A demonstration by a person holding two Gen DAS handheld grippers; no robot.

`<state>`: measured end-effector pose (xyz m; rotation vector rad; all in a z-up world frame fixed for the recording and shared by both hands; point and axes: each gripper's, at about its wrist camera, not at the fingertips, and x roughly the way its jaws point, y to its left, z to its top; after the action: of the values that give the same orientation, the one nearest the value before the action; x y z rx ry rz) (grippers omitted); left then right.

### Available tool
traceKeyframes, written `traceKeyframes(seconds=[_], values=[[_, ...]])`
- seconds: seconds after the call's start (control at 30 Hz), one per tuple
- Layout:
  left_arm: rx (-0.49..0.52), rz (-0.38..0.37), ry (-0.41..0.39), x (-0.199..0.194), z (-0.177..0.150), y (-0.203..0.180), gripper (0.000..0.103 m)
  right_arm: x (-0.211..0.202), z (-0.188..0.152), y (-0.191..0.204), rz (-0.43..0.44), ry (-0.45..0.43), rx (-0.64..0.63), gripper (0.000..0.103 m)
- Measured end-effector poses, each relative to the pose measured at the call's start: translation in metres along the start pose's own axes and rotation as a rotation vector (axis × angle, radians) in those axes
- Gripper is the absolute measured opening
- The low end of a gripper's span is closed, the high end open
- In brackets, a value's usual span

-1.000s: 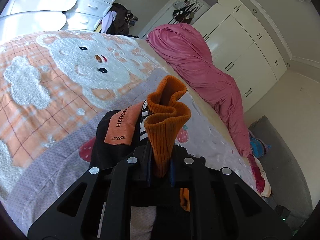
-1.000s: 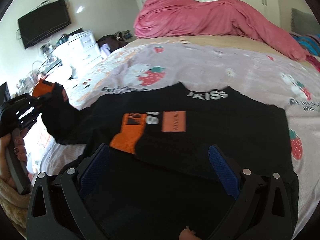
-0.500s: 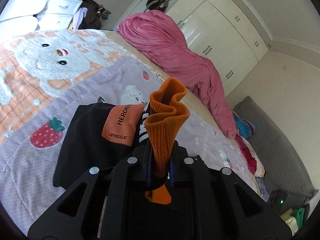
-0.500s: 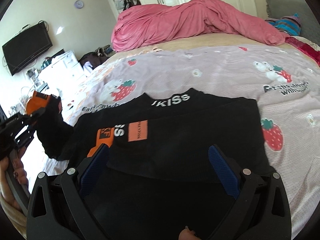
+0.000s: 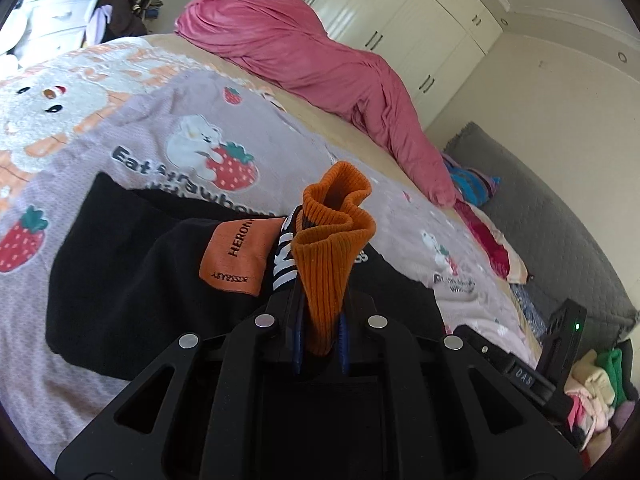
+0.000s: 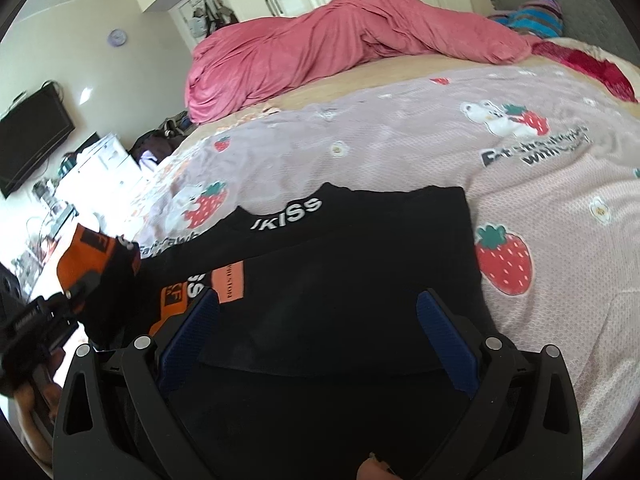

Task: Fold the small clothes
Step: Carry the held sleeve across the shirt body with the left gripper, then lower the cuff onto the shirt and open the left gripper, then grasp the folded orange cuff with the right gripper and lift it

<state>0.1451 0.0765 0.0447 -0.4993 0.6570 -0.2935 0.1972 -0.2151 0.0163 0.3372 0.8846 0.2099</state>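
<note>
A small black sweater (image 6: 344,280) with white letters at the collar lies on the lilac strawberry-print blanket (image 6: 440,148). Its right sleeve is folded across the chest, with an orange cuff (image 6: 170,300) and an orange label (image 6: 228,282). My left gripper (image 5: 320,336) is shut on the orange ribbed cuff (image 5: 332,236) of the left sleeve and holds it raised over the sweater body (image 5: 120,264); it also shows in the right wrist view (image 6: 80,284) at the left edge. My right gripper (image 6: 318,336) is open and empty, low over the sweater's lower part.
A crumpled pink duvet (image 6: 320,52) lies along the far side of the bed. White drawers (image 6: 100,168) and a wall television (image 6: 32,140) stand to the left. A grey sofa (image 5: 560,220) and a pile of clothes (image 5: 600,384) are at the right of the bed.
My left gripper has carried the orange cuff inward, from beyond the sweater's left side to over its body. My right gripper stays open and has shifted a little to the right.
</note>
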Motion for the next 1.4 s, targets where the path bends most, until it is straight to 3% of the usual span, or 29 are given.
traceKeyframes(seconds=[0.3, 0.5, 0.53, 0.63, 0.73, 0.8, 0.93, 1.07, 1.13, 1.4], values=[[0.051, 0.004, 0.11, 0.031, -0.022, -0.018, 0.009, 0.001, 0.005, -0.028, -0.012, -0.001, 0.101, 0.099], [0.082, -0.01, 0.155, 0.041, -0.031, -0.028, 0.024, 0.004, 0.005, -0.035, -0.006, 0.006, 0.132, 0.099], [0.088, -0.01, 0.15, 0.041, -0.031, -0.031, 0.03, 0.004, 0.005, -0.034, -0.005, 0.007, 0.129, 0.099], [0.115, 0.008, 0.119, 0.035, -0.03, -0.035, 0.035, 0.006, 0.004, -0.03, 0.004, 0.019, 0.11, 0.099], [0.114, 0.02, 0.087, 0.027, -0.024, -0.033, 0.051, 0.011, 0.0, -0.022, 0.024, 0.038, 0.088, 0.099], [0.121, 0.052, 0.063, 0.023, -0.019, -0.03, 0.053, 0.015, -0.004, -0.014, 0.043, 0.052, 0.072, 0.099], [0.118, 0.13, 0.014, 0.015, -0.008, -0.018, 0.075, 0.027, -0.015, 0.016, 0.105, 0.103, -0.004, 0.099], [0.099, 0.195, -0.016, 0.006, 0.004, -0.003, 0.088, 0.04, -0.025, 0.048, 0.142, 0.15, -0.099, 0.099], [0.081, 0.218, -0.024, 0.002, 0.007, 0.006, 0.093, 0.049, -0.032, 0.061, 0.135, 0.174, -0.138, 0.099], [-0.006, 0.274, -0.051, -0.012, 0.023, 0.039, 0.093, 0.076, -0.038, 0.078, 0.142, 0.224, -0.142, 0.095]])
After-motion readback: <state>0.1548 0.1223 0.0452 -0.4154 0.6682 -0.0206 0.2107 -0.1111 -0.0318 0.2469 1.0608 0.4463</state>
